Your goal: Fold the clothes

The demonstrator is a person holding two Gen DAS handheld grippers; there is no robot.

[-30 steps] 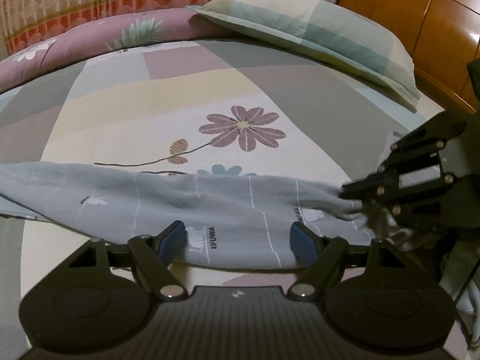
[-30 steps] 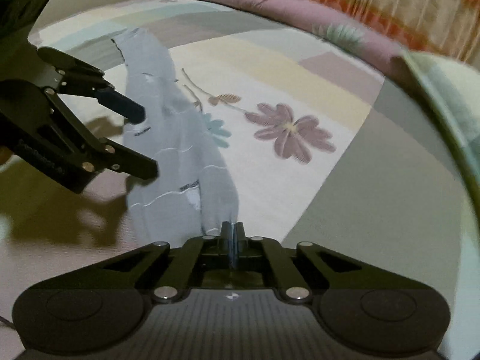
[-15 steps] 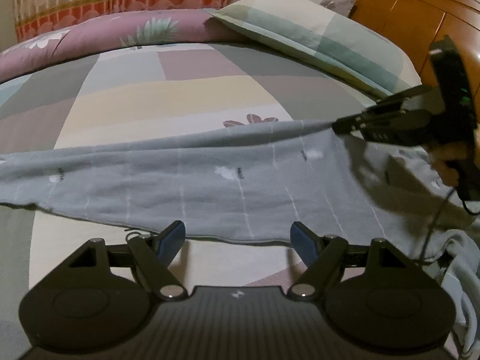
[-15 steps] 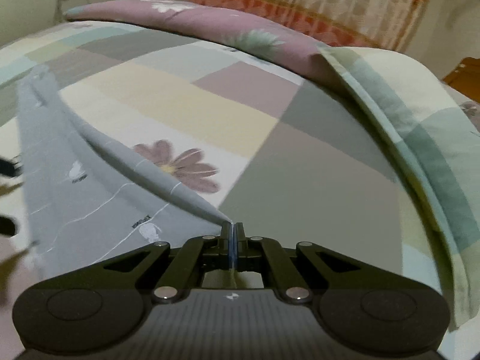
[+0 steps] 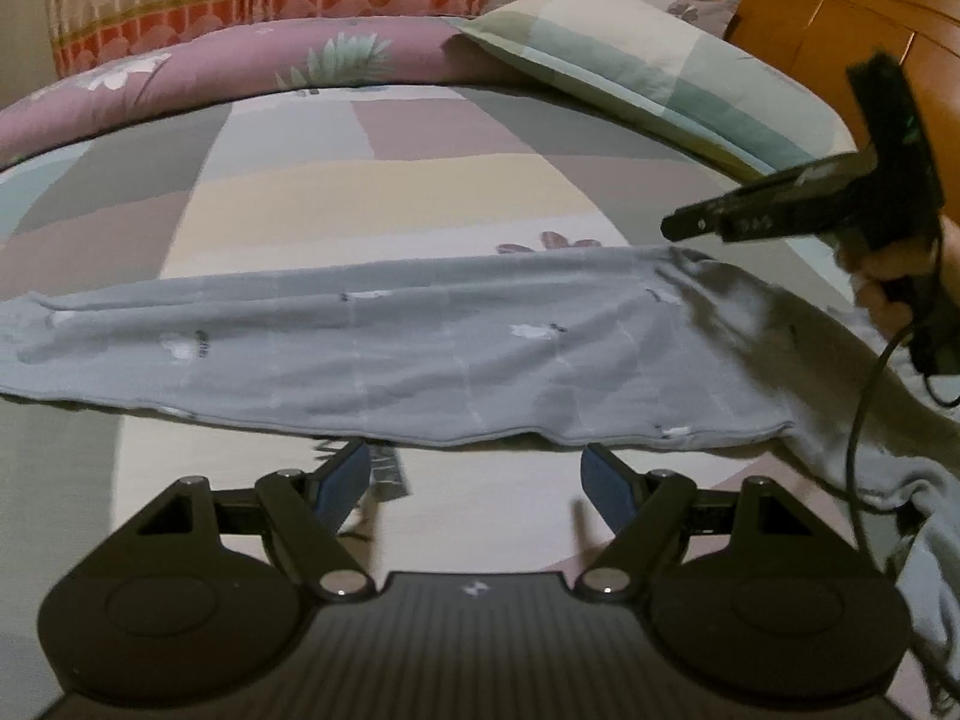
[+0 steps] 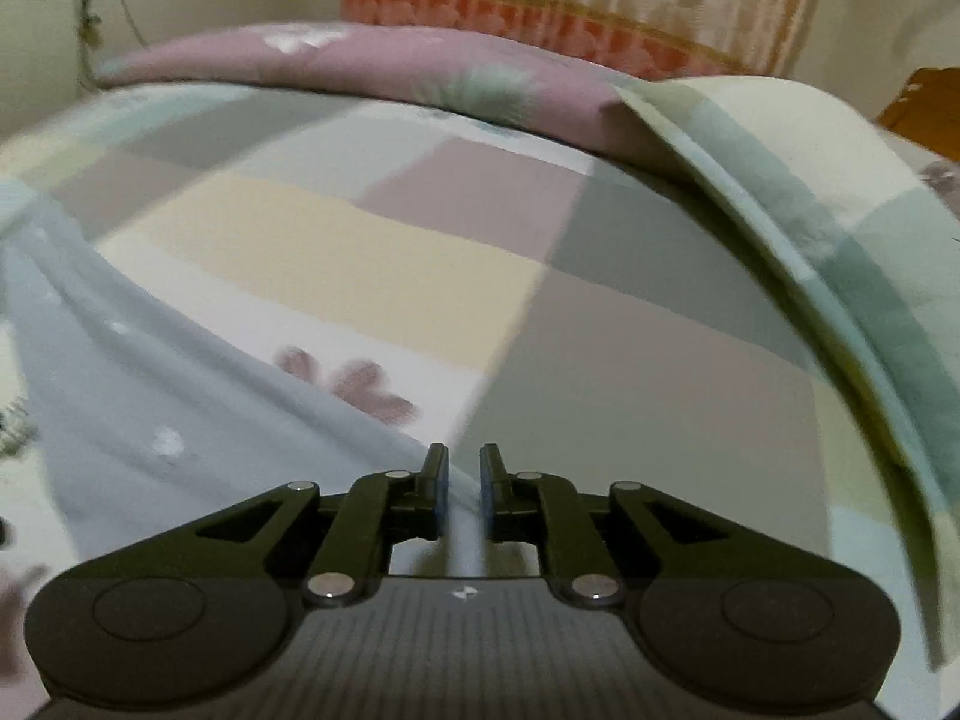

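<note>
Change since earlier frames: grey garment, then lifted at one end by the clenched right tool, now lies flat; that tool's jaws stand slightly parted with a strip of grey cloth showing between them, though contact cannot be confirmed.
Garment position: spread on the bed as a long band, with more cloth bunched at its right end toward the bed's edge.
Long axis: runs left to right across the left tool's view, square to its pointing direction.
Left tool: released, jaws wide, nothing between them, just short of the garment's near hem.
Right tool, from left view: hovering just over the band's right far corner.
Nearer hand: left for the near hem, right for the far right corner.
Surroundings: pillow and rolled quilt lie well beyond.
</note>
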